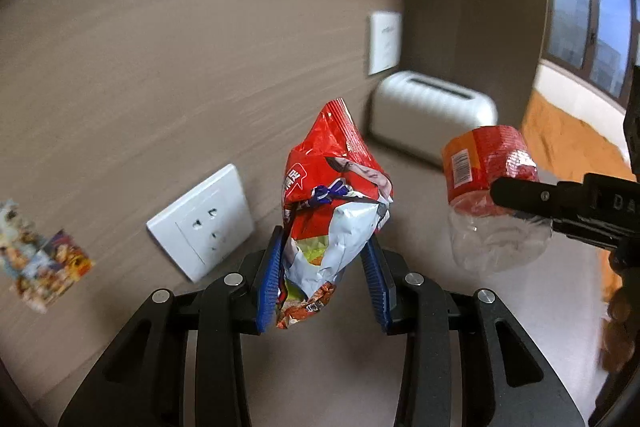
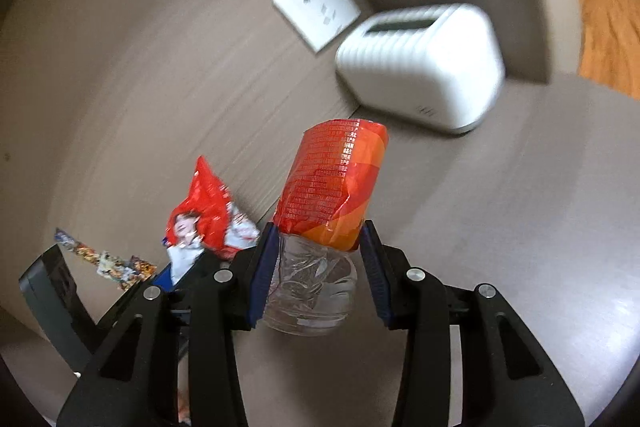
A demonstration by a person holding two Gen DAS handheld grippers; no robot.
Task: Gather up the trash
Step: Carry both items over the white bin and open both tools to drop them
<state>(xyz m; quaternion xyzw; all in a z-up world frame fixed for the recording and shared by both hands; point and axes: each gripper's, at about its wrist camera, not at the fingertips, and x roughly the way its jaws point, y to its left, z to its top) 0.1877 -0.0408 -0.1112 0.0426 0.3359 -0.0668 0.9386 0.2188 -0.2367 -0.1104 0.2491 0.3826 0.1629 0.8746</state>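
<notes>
My left gripper [image 1: 324,247] is shut on a crumpled red and white snack bag [image 1: 332,195] and holds it up in the air. My right gripper [image 2: 318,239] is shut on a crushed clear plastic bottle with an orange-red label [image 2: 332,187], also held above the table. The bottle [image 1: 486,179] and the right gripper's black finger [image 1: 560,199] show at the right of the left wrist view. The snack bag [image 2: 208,219] shows at the lower left of the right wrist view.
A white toaster [image 1: 432,115] [image 2: 420,67] stands on the grey table [image 2: 540,207] by the brown wall. White wall sockets [image 1: 202,223] [image 2: 316,5] sit on the wall. A colourful sticker [image 1: 44,259] is on the wall at left. An orange fabric [image 2: 608,27] lies at far right.
</notes>
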